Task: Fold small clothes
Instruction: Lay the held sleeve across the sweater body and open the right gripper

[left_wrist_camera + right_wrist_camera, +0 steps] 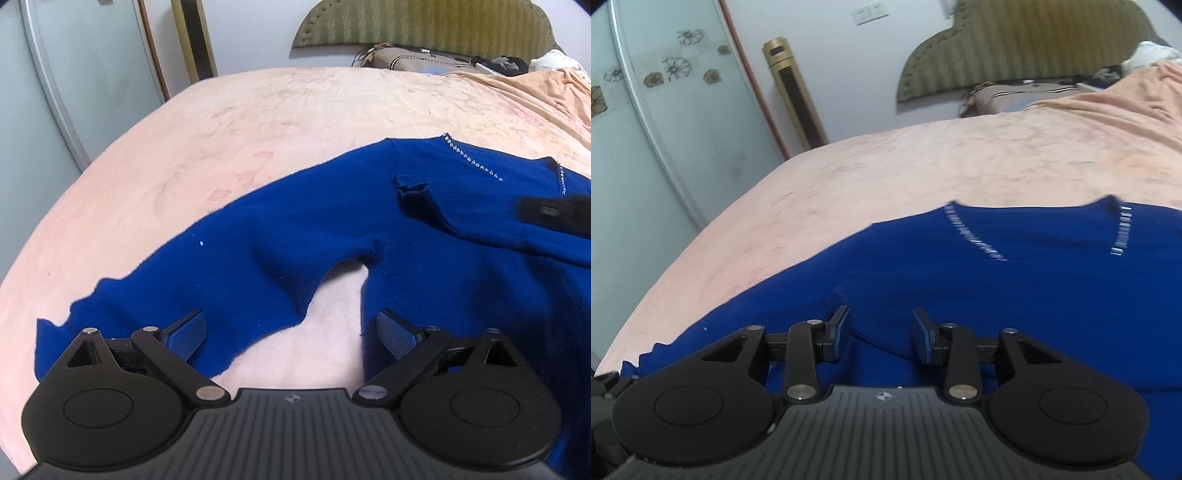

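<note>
**Left wrist view: open jaws straddle a sleeve as a blue sweater waits to be folded**

Left wrist view: the left gripper [291, 334] hangs low over a blue sweater [406, 236] spread on a pink bed cover [240, 129], its fingers spread wide and holding nothing. One pad sits over the outstretched sleeve [207, 273], the other over the body edge, with bare cover showing in the armpit gap between them. A bite here is likely to catch both sleeve and body, or pinch the plush cover underneath, dragging the whole garment askew. A ragged hole [412, 190] near the shoulder could snag a fingertip. Wide, flat cover lies open to the left and beyond the sweater; clutter lies well apart, near the headboard [424, 26].

Right wrist view: the right gripper [882, 334] hovers over the sweater's chest, fingers moderately parted and empty. The beaded neckline trim [975, 236] streaks with motion blur, so whether the pads touch the knit cannot be told. Closing on a single flat layer mid-panel would probably bunch the fabric rather than lift an edge. The bed's left edge falls away toward a glass door [665, 147], limiting any leftward sweep; ahead, the cover is open up to a rumpled orange sheet [1108, 110].
</note>
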Demonstrator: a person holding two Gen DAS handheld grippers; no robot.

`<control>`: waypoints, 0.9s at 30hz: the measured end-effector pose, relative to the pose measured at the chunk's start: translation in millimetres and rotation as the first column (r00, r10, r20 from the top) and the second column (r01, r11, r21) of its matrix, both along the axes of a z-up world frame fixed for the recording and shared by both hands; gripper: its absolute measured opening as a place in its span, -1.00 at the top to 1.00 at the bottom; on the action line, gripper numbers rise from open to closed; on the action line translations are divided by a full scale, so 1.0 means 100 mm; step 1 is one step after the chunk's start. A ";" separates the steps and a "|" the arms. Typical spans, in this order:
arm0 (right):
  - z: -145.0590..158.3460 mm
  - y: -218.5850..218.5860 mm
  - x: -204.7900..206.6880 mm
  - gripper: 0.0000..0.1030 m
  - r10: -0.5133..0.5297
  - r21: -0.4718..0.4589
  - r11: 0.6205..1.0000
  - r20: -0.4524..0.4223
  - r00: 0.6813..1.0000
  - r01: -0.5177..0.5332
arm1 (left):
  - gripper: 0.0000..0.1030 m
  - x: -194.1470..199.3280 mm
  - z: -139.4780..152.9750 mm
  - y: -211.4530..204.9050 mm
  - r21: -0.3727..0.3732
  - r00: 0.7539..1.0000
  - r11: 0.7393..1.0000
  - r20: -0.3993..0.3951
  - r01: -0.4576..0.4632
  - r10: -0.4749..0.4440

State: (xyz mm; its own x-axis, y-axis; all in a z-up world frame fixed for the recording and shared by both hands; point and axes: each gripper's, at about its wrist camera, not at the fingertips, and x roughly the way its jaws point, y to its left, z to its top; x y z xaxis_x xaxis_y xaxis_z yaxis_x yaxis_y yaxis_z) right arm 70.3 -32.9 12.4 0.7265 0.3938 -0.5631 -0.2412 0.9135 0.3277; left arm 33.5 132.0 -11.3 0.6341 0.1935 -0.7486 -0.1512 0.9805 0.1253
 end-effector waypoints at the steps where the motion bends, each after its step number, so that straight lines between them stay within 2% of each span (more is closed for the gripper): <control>1: 0.01 -0.11 -0.08 0.17 -0.028 -0.012 1.000 0.014 1.000 0.029 | -0.92 0.00 0.01 0.00 0.007 1.000 1.000 0.002 -0.001 0.001; 3: 0.03 -0.39 -0.23 0.17 -0.116 -0.058 0.991 0.052 0.992 0.119 | -0.92 0.00 0.01 0.01 0.004 1.000 1.000 -0.001 -0.005 0.005; 5: 0.04 -0.75 -0.42 0.17 -0.234 -0.099 0.965 0.089 0.968 0.243 | -0.92 0.01 0.01 0.01 -0.013 1.000 1.000 -0.010 -0.004 0.004; 8: 0.03 -1.30 -0.68 0.14 -0.399 -0.167 0.894 0.125 0.908 0.415 | -0.92 0.02 0.03 -0.03 -0.026 1.000 1.000 -0.009 0.007 -0.008; 9: 0.01 -1.46 -0.77 0.05 -0.434 -0.206 0.867 0.132 0.891 0.453 | -0.92 0.02 0.04 -0.07 -0.022 1.000 1.000 -0.008 0.013 -0.013; 10: -0.03 -1.60 -0.84 -0.05 -0.453 -0.251 0.845 0.131 0.882 0.472 | -0.92 0.01 0.04 -0.10 -0.017 1.000 1.000 -0.007 0.019 -0.019; 12: -0.12 -1.80 -0.96 -0.09 -0.453 -0.327 0.823 0.119 0.884 0.465 | -0.92 0.02 0.04 -0.19 -0.003 0.999 0.999 -0.008 0.032 -0.032; 16: -0.28 -1.93 -1.06 -0.08 -0.425 -0.435 0.789 0.124 0.897 0.434 | -0.92 0.01 0.04 -0.37 0.020 0.998 0.998 -0.016 0.064 -0.064; 20: -0.39 -1.90 -0.84 -0.02 -0.388 -0.491 0.763 0.173 0.905 0.421 | -0.92 -0.03 0.07 -0.51 0.063 0.996 0.994 -0.008 0.092 -0.092; 21: -0.38 -1.89 -0.76 0.05 -0.376 -0.505 0.754 0.191 0.907 0.420 | -0.92 -0.04 0.08 -0.53 0.074 0.996 0.993 -0.007 0.094 -0.094; 23: -0.39 -1.90 -0.67 0.41 -0.363 -0.528 0.739 0.213 0.907 0.419 | -0.92 -0.04 0.08 -0.55 0.091 0.996 0.991 -0.007 0.094 -0.094; 24: -0.38 -1.91 -0.64 0.85 -0.368 -0.524 0.738 0.217 0.904 0.426 | -0.92 -0.04 0.08 -0.56 0.097 0.996 0.991 -0.007 0.092 -0.091; 25: -0.36 -1.95 -0.63 0.92 -0.378 -0.503 0.748 0.216 0.900 0.434 | -0.92 -0.04 0.08 -0.55 0.099 0.996 0.991 -0.008 0.088 -0.088; 27: -0.34 -2.04 -0.67 0.94 -0.416 -0.468 0.754 0.204 0.886 0.462 | -0.92 -0.01 0.07 -0.54 0.092 0.997 0.993 -0.015 0.079 -0.078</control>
State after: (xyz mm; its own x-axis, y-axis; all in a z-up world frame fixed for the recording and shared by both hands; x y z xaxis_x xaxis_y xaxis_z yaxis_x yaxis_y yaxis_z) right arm 3.8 -237.3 -21.6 0.8024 -0.2920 -0.5205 0.2214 0.9555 -0.1947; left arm 32.0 78.4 -4.8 0.6418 0.2123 -0.7369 -0.0723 0.9734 0.2175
